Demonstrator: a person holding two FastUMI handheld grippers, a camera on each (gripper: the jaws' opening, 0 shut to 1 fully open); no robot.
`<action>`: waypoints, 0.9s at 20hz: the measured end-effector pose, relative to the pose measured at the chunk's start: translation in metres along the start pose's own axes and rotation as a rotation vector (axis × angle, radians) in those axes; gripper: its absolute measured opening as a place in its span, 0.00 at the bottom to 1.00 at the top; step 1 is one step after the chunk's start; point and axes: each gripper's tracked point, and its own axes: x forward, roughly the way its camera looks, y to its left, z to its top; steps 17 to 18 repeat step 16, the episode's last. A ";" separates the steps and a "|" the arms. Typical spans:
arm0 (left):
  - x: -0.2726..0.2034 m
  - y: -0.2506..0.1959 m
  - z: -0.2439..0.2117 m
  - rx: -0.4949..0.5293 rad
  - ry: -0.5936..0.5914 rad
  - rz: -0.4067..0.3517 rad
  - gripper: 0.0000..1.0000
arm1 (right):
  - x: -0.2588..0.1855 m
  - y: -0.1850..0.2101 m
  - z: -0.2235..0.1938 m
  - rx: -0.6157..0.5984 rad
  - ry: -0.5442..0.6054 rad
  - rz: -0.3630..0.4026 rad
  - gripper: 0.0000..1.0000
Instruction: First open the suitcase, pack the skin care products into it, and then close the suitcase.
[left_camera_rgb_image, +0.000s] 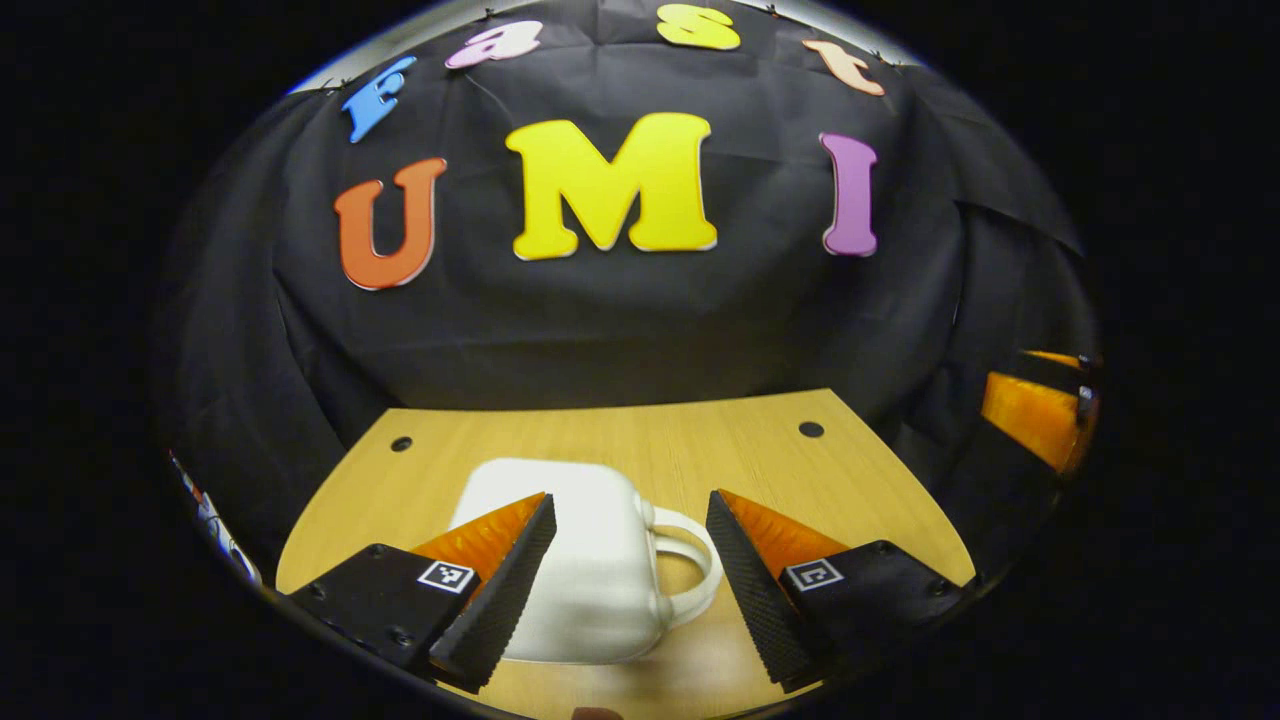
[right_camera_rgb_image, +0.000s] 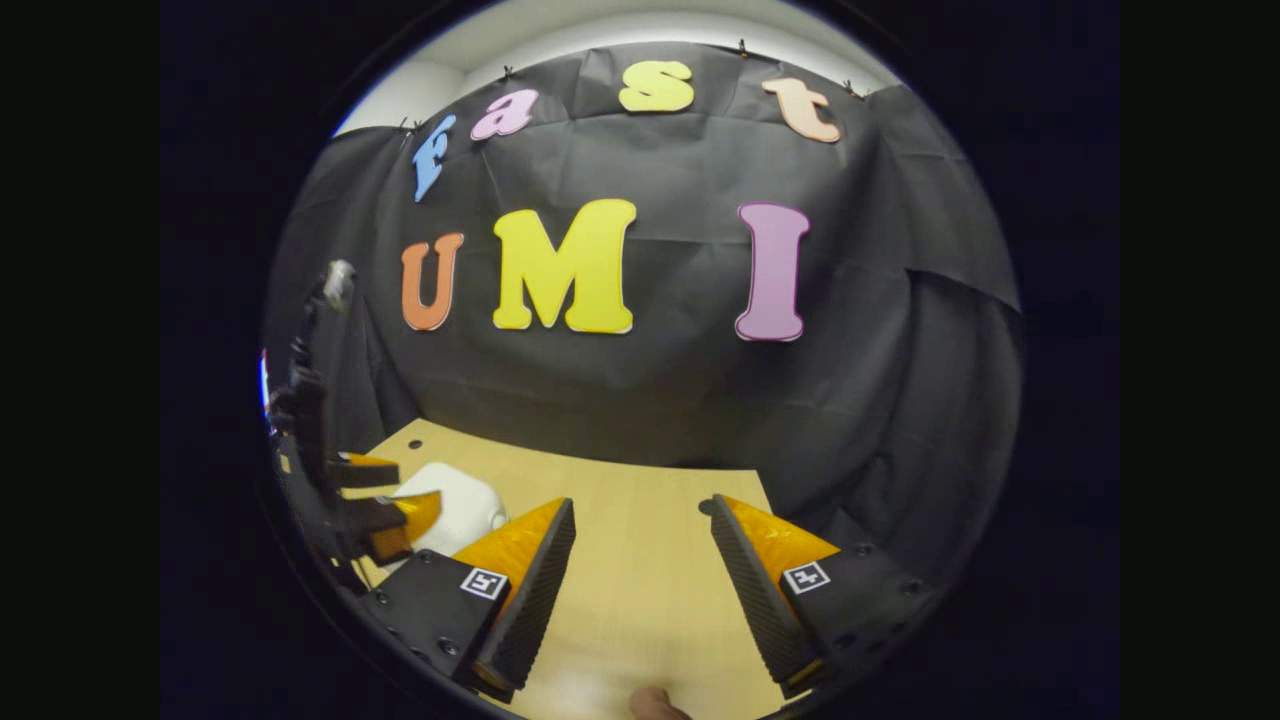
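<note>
A small white suitcase lies closed on the wooden table, its loop handle pointing to the right in the left gripper view. My left gripper hangs open just above and in front of it, one finger on each side and neither touching it. In the right gripper view my right gripper is open over bare tabletop with nothing between its fingers. There the suitcase sits to the left, with the left gripper beside it.
The black cloth wall closes off the back and sides of the table. Two small round holes mark the table's far corners. The right gripper shows at the right edge of the left gripper view.
</note>
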 end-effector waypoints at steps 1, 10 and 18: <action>-0.011 0.010 0.012 -0.011 -0.036 0.016 0.96 | 0.001 0.010 0.007 0.004 -0.015 -0.004 0.81; -0.092 0.069 0.063 -0.052 -0.279 0.082 0.96 | -0.018 0.093 0.033 0.003 -0.115 0.026 0.81; -0.104 0.080 0.056 -0.040 -0.306 0.054 0.96 | -0.034 0.144 0.023 -0.062 -0.122 0.078 0.81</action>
